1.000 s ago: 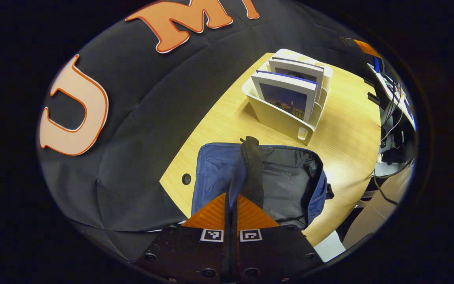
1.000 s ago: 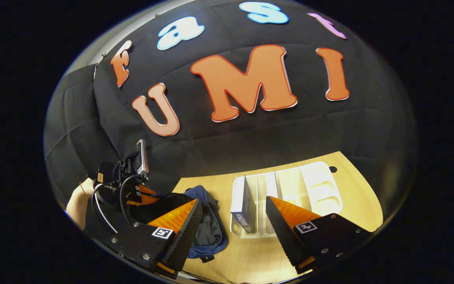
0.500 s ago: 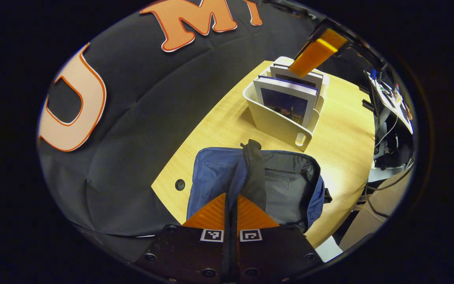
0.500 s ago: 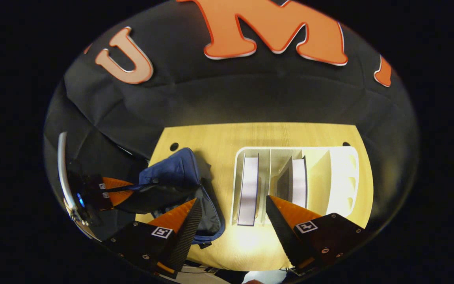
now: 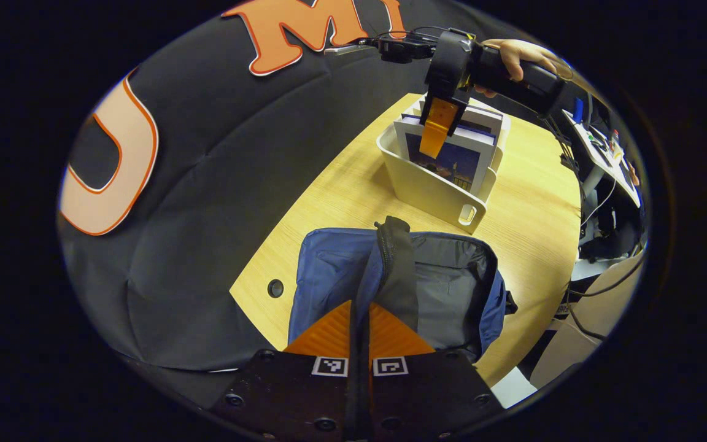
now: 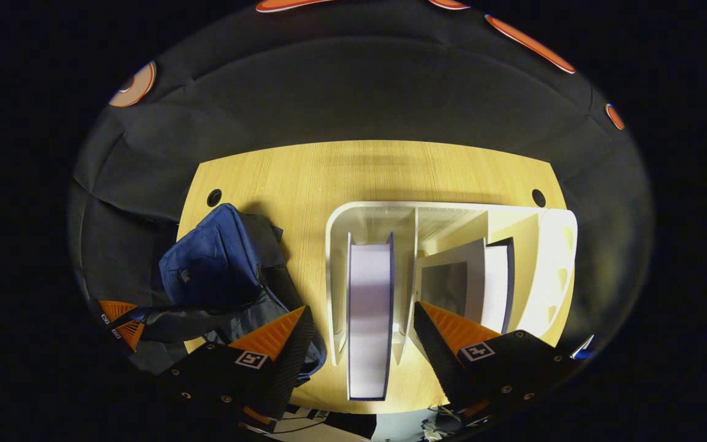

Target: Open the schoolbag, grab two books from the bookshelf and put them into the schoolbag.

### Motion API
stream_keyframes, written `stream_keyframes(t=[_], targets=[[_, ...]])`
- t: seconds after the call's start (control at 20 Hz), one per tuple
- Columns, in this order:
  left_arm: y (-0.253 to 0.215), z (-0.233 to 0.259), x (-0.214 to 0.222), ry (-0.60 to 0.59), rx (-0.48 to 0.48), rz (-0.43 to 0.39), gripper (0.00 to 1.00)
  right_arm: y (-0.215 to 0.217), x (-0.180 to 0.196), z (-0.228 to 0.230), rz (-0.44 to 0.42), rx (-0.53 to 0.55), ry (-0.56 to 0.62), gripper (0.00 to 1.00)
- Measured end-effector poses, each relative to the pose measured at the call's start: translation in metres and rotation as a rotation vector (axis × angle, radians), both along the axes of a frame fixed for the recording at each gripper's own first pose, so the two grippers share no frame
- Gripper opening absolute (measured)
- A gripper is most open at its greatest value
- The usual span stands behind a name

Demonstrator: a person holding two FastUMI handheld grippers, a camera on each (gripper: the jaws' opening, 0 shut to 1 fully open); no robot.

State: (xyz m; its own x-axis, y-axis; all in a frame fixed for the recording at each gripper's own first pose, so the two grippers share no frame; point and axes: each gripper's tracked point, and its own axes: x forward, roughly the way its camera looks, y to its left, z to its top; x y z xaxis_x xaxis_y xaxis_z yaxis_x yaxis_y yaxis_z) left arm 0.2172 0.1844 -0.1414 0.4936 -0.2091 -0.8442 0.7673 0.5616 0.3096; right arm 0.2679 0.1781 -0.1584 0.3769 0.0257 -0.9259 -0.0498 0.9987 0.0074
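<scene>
Black booth cloth backs a light wooden table (image 5: 341, 184) in both views.

Left gripper view, left to right: the blue schoolbag (image 5: 335, 276) lies at the lower centre of the frame, unzipped, with its grey lining exposed. The left gripper (image 5: 359, 319) sits at the bottom centre, its fingers pressed together on the upturned edge of the bag flap (image 5: 390, 264), which is raised upright. At the upper right stands the white bookshelf (image 5: 433, 187), with the front book (image 5: 452, 156) upright in it. The right gripper (image 5: 436, 126) hangs over that book from above, held by a hand (image 5: 516, 55) at the top right.

Right gripper view, left to right: the left gripper (image 6: 117, 319) appears at the lower left edge, clamped on the bag fabric. The schoolbag (image 6: 212, 264) lies left of centre. The bookshelf (image 6: 452, 215) fills the centre and right, seen from above. The front book (image 6: 369, 319) stands in the left compartment; a second book (image 6: 494, 285) stands in the next compartment to the right. The right gripper (image 6: 363, 325) is spread wide, its fingers on either side of the front book without touching it.
</scene>
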Motion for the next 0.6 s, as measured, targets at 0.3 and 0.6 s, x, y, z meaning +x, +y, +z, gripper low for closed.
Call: stream_keyframes(t=[0.3,0.6], targets=[[-0.002,-0.002,0.004,0.011,0.0,-0.007,0.01,-0.011,0.002,-0.013,-0.031,-0.062,0.029,0.56],[-0.001,-0.004,0.002,0.02,-0.001,-0.003,0.01,-0.011,-0.002,0.0,-0.05,-0.058,0.005,0.3]])
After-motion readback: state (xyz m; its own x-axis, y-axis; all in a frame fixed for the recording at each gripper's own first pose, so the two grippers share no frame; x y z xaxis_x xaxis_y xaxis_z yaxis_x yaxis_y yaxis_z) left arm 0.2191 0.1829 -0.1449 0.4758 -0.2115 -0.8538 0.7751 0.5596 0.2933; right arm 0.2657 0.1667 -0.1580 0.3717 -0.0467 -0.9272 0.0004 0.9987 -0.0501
